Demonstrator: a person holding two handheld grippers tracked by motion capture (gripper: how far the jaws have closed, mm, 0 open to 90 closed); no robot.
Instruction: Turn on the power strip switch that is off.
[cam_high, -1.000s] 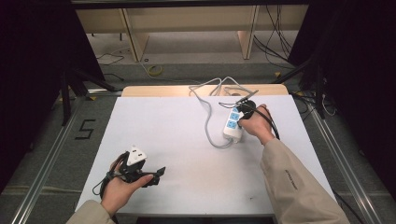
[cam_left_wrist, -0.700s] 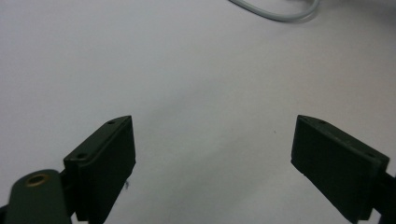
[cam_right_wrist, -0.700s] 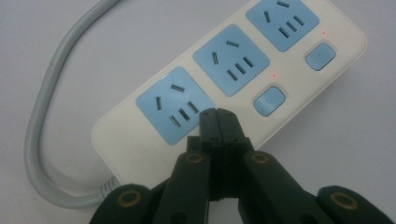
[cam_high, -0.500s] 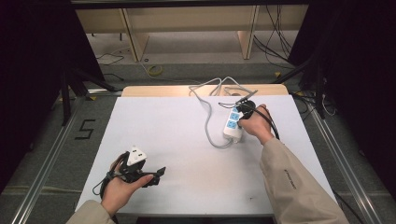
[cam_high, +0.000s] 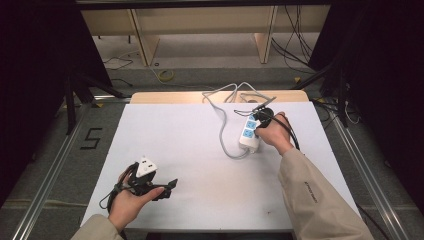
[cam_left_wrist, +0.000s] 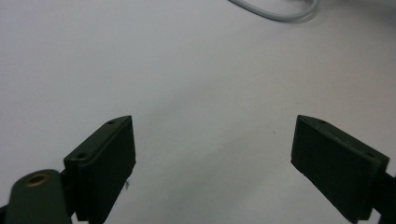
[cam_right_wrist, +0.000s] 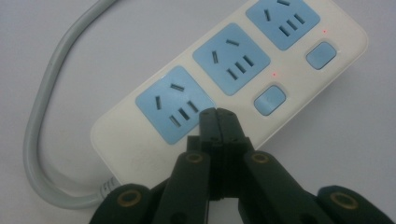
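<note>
Right tool (cam_right_wrist: 218, 112) closed, tips hiding nearest switch on power strip (cam_right_wrist: 233, 70).

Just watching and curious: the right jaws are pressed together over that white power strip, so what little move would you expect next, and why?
Probably a short press straight down. The right gripper, jaws shut with nothing between them, points at the power strip where the nearest socket's switch should sit; the other two switches show beside their sockets with red lights. The left gripper waits open.
</note>
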